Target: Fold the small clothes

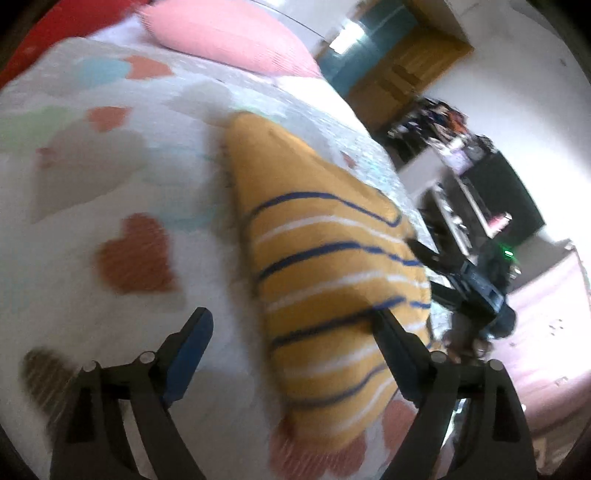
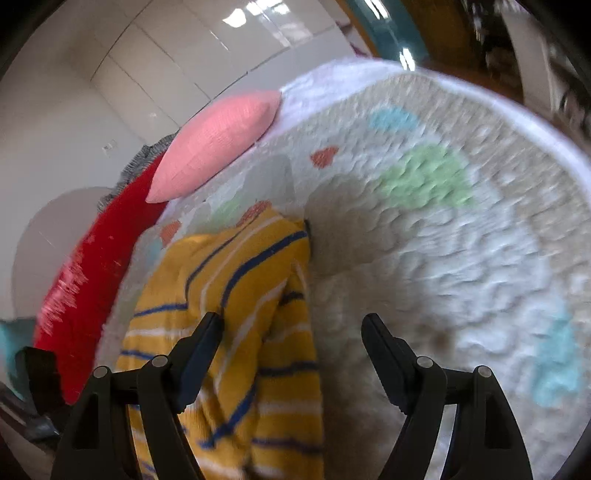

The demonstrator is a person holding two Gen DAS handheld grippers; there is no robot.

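Observation:
A yellow top with blue and white stripes (image 1: 325, 266) lies folded into a long shape on a white quilt (image 1: 110, 177) printed with hearts. In the left wrist view my left gripper (image 1: 291, 319) is open low over the near end of the top. Its right finger (image 1: 395, 347) overlaps the cloth, its left finger (image 1: 192, 343) stands over bare quilt, and nothing is pinched. In the right wrist view the same top (image 2: 236, 280) sits bunched at the lower left. My right gripper (image 2: 293, 321) is open over the top's right edge, with its right finger (image 2: 388, 350) over the quilt (image 2: 443, 258).
A pink pillow (image 1: 229, 33) lies at the far end of the bed, also seen as the pink pillow (image 2: 218, 144). A red cushion (image 2: 92, 266) runs along the bed's side. Beyond the bed's right edge are the floor (image 1: 546, 350), a dark device (image 1: 472, 288) and cluttered shelves (image 1: 461, 155).

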